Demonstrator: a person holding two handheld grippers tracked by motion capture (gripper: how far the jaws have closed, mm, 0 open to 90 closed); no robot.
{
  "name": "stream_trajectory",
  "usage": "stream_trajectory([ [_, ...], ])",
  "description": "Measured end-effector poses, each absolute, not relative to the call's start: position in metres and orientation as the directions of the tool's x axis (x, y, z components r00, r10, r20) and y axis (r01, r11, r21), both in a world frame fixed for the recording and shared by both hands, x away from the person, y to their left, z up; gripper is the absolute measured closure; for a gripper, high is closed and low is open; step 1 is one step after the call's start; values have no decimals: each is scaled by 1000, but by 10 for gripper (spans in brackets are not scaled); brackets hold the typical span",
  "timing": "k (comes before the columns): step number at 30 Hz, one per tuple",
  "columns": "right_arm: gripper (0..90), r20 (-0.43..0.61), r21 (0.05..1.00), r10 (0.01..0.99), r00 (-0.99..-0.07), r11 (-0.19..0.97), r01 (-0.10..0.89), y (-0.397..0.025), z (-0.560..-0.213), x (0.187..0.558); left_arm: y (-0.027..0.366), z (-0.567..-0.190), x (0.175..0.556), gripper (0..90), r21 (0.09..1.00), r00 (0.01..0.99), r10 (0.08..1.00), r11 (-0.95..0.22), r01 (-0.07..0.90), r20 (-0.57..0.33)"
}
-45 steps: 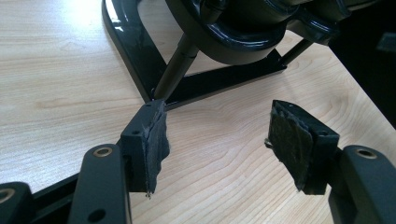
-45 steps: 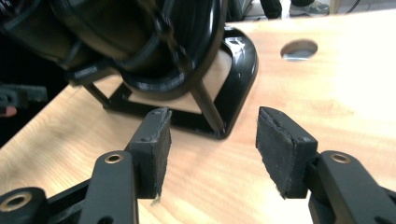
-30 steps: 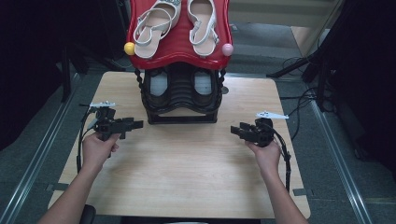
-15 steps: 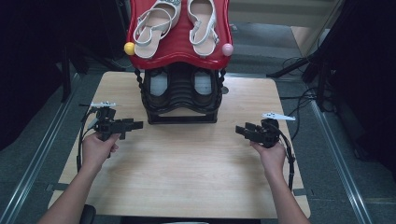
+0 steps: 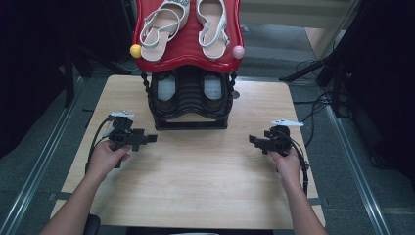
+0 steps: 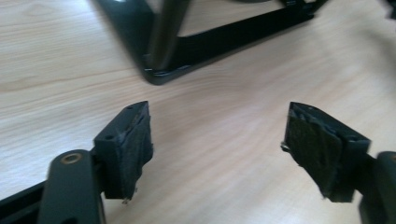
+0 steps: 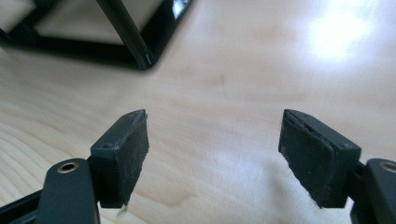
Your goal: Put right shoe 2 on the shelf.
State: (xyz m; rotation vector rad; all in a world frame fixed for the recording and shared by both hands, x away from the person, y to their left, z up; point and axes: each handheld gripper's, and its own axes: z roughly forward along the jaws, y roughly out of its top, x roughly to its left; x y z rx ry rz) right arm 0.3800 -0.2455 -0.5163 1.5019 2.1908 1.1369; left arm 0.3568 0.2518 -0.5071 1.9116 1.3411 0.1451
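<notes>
1. Two tongs rest low over the wooden surface (image 5: 195, 171), one in each of the person's hands, both in front of the black shoe rack (image 5: 190, 100) that stands at the far middle of the surface.
2. Left tongs (image 5: 147, 139) sit in front of the rack's left corner, near it but apart, pointing toward the middle; in the left gripper view their jaws stand wide with bare wood between them, and the rack's base corner (image 6: 159, 74) lies just ahead.
3. Right tongs (image 5: 254, 140) sit in front of the rack's right corner, a little farther from it, also pointing inward; in the right gripper view the jaws gape wide over bare wood, holding nothing, with the rack's base corner (image 7: 144, 60) ahead to the left.
4. On the rack's red top tray (image 5: 188, 58) lie two pale strappy sandals (image 5: 161, 27), side by side.
5. Inside the rack, under the tray, a dark pair of shoes (image 5: 169, 93) sits on a lower shelf.
6. At the tray's front corners are a yellow ball (image 5: 135, 50) and a pink ball (image 5: 238, 51).
</notes>
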Motion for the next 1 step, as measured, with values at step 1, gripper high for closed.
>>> stream_trajectory([
  [1,251,205,690,877,-434,185,700,-242,-521,381,249,-513,359,215,639,407,865,-138,757,-295],
])
